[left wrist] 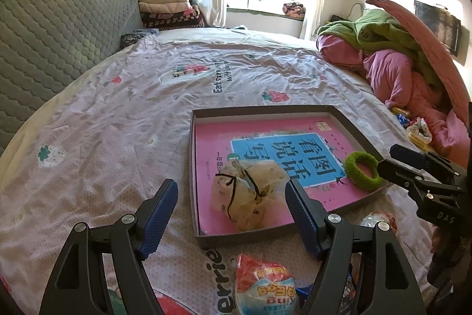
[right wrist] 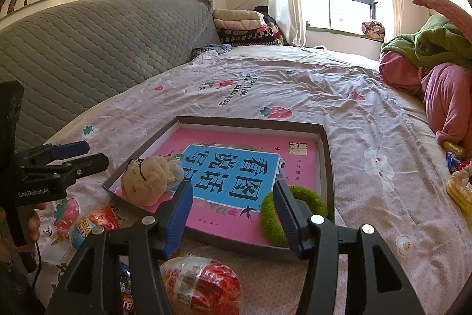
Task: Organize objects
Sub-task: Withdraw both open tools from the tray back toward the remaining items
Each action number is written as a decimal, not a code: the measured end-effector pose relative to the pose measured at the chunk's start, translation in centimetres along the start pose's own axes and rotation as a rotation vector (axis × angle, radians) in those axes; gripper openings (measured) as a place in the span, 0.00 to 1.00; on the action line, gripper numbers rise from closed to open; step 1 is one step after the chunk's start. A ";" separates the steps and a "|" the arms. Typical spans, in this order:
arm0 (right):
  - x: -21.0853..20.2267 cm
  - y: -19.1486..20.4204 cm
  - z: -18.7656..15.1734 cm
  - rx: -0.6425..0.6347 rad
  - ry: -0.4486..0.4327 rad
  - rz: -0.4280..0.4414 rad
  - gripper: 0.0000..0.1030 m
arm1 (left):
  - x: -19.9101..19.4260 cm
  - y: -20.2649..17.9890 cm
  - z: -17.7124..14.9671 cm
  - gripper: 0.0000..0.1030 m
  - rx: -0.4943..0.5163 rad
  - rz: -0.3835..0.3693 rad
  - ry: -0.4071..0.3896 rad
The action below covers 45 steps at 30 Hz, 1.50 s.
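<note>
Shallow grey cardboard tray [left wrist: 351,123] sits on the wrinkly strawberry-print bed [left wrist: 118,114], holding a glossy pink book [left wrist: 218,135], a crumpled cream fabric pouch [left wrist: 247,197] and a fuzzy green ring [left wrist: 362,170]. Both the left tool [left wrist: 231,194] and the right tool [right wrist: 233,194] hang apart over it, gripping nothing, with crinkly plastic snack packs [right wrist: 203,282] just in front of the tray.

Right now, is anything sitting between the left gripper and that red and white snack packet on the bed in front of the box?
Nothing visible blocks it. The left gripper is open and empty, and the snack packet lies on the bedsheet just below its fingers, outside the near wall of the grey box. The cloth bundle sits further on, inside the box.
</note>
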State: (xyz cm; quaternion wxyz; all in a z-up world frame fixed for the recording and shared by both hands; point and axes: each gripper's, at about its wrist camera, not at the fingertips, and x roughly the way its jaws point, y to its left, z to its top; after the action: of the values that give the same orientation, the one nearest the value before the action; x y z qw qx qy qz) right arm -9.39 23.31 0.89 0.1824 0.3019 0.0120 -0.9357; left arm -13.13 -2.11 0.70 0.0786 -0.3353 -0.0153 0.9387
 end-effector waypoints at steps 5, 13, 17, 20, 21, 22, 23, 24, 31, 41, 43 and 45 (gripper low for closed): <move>-1.1 0.2 -0.1 0.000 -0.016 -0.004 0.55 | -0.4 -0.4 -0.4 0.74 -0.007 -0.006 0.001; -2.2 0.5 -0.5 0.006 -0.021 -0.014 0.55 | -1.3 -1.4 -1.2 0.74 -0.009 -0.014 0.000; -2.7 0.8 -0.6 0.001 -0.022 -0.017 0.55 | -1.6 -1.9 -1.6 0.74 0.005 -0.013 0.001; -3.0 0.9 -0.8 -0.003 -0.020 -0.023 0.55 | -1.9 -2.2 -1.9 0.74 0.008 -0.017 0.003; -3.0 0.9 -0.9 -0.002 -0.017 -0.022 0.55 | -1.9 -2.4 -2.0 0.74 0.009 -0.019 0.004; -3.1 0.9 -1.0 -0.001 -0.014 -0.023 0.55 | -2.0 -2.5 -2.1 0.74 0.011 -0.021 0.007; -3.2 0.8 -1.1 0.003 -0.013 -0.026 0.55 | -2.0 -2.7 -2.3 0.74 0.015 -0.023 0.010; -3.2 0.7 -1.2 0.007 -0.011 -0.026 0.55 | -2.1 -2.9 -2.4 0.74 0.018 -0.025 0.010; -3.9 0.3 -2.0 0.029 -0.003 -0.028 0.55 | -2.4 -3.2 -3.4 0.74 0.012 -0.025 0.026; -5.4 2.0 -3.7 -0.016 0.010 -0.037 0.55 | -3.1 -2.7 -4.4 0.74 -0.005 -0.014 0.038; -5.7 2.3 -4.1 -0.025 0.011 -0.036 0.55 | -3.3 -2.6 -4.7 0.74 -0.003 -0.016 0.044; -5.9 2.7 -4.3 -0.031 0.012 -0.029 0.55 | -3.5 -2.6 -5.0 0.74 -0.004 -0.013 0.048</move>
State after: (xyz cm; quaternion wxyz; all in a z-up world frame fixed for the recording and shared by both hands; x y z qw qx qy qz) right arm -1.60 23.36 0.97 0.1731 0.3046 0.0319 -0.9361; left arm -6.96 -0.24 -0.76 0.0843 -0.3576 -0.0173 0.9299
